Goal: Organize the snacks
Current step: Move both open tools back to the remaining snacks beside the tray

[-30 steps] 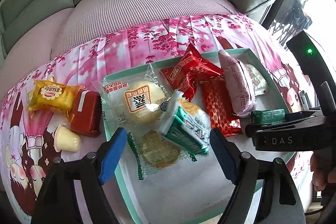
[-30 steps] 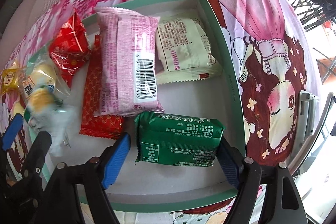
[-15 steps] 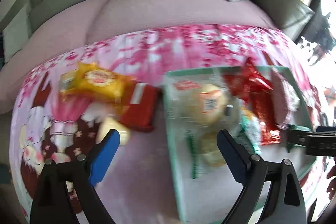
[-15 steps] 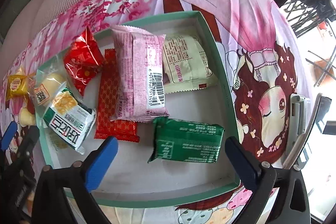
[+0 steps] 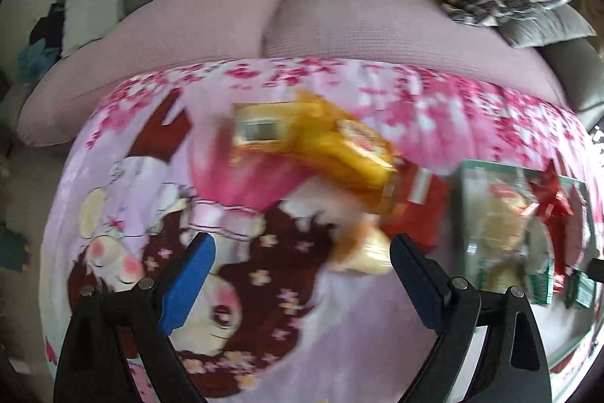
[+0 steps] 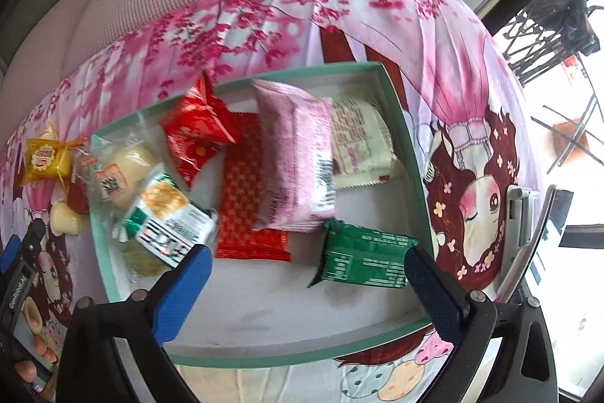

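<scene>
Sofa [image 5: 339, 25]: grey-green with a pale purple seat; it sat far behind everything
Cloth [image 6: 434, 36]: pink, with flowers and cartoon girls; it lay spread under the tray and the loose snacks
Tray [image 6: 413, 176]: a flat box with a green rim; it lay on the cloth, and most snacks were inside it
Right gripper [image 6: 305, 286]: it hung over the near part of the tray; its blue fingers [image 6: 181, 293] were wide apart and held nothing
Left gripper [image 5: 302, 284]: it hung over the cloth, left of the tray; its fingers were spread wide with nothing between them; this view was blurry
Pink pack [image 6: 298, 153]: in the middle of the tray, lying partly on the flat red pack [image 6: 245, 199]
Green pack [image 6: 362, 257]: in the tray, near and to the right, just beside the right gripper's right finger
Cream pack [image 6: 362, 142]: in the far right corner of the tray
Puffy red bag [image 6: 196, 131]: far and left in the tray
Green and white pack [image 6: 170, 221]: at the left side of the tray, on top of a clear bag with a bun [image 6: 120, 172]
Yellow pack [image 5: 339, 146]: on the cloth, left of the tray, still outside it; a red pack [image 5: 415, 210] and a small pale cup [image 5: 372, 252] lay just beside it
</scene>
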### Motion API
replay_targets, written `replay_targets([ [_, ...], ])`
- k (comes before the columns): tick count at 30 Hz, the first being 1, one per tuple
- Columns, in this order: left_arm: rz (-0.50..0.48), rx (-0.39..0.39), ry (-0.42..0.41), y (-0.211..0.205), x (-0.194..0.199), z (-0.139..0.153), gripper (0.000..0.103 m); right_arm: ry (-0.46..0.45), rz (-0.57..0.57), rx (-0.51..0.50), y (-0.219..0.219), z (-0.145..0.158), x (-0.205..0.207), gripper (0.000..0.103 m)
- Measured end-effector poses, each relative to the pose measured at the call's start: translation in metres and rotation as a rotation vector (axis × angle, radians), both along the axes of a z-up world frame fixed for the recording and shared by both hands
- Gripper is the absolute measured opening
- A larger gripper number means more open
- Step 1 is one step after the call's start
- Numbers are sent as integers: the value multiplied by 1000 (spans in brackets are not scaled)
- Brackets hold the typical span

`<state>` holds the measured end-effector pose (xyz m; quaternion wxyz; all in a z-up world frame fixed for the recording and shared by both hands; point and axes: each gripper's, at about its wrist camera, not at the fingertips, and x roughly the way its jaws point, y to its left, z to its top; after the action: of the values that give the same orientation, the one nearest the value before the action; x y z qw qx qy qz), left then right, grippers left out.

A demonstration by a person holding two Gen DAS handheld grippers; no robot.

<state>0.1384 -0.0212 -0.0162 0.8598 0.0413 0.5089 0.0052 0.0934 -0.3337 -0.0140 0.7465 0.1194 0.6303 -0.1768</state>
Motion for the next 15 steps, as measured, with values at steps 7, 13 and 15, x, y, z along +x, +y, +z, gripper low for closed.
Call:
replay_targets([
  [7, 66, -2, 16, 33, 9, -6, 94, -26, 63, -20, 54, 30, 17, 103],
  [13, 99, -25, 32, 50, 9, -10, 94, -54, 128, 10, 93, 29, 21, 103],
  [15, 107, -31, 36, 52, 10, -11, 94, -63, 153, 17, 103, 24, 24, 103],
])
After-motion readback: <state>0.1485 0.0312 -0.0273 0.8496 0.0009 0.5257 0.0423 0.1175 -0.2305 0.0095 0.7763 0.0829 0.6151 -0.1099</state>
